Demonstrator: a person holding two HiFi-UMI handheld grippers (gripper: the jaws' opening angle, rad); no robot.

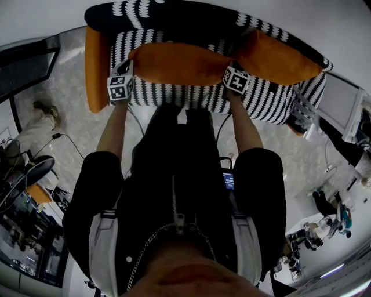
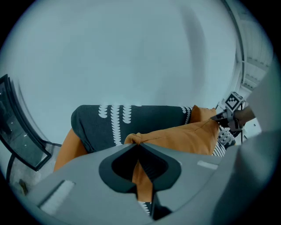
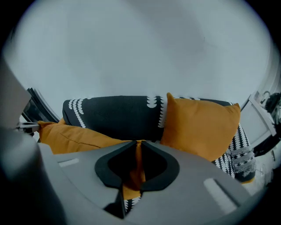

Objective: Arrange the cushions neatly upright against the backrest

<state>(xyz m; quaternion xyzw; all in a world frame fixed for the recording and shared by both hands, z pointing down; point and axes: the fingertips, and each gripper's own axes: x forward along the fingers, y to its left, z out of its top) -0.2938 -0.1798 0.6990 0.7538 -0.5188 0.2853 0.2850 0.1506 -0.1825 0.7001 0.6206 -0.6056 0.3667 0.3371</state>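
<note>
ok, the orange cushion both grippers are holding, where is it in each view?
Head view: held cushion top centre, stretched sideways.
Left gripper view: from the jaws out to the right.
Right gripper view: from the jaws out to the left.
Shared landmark: black backrest with white pattern, behind it in all three.

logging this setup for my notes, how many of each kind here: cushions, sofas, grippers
orange cushions: 2, the held cushion and the upright cushion
sofa: 1
grippers: 2, left gripper and right gripper, both shut on the held cushion
total: 5
</note>
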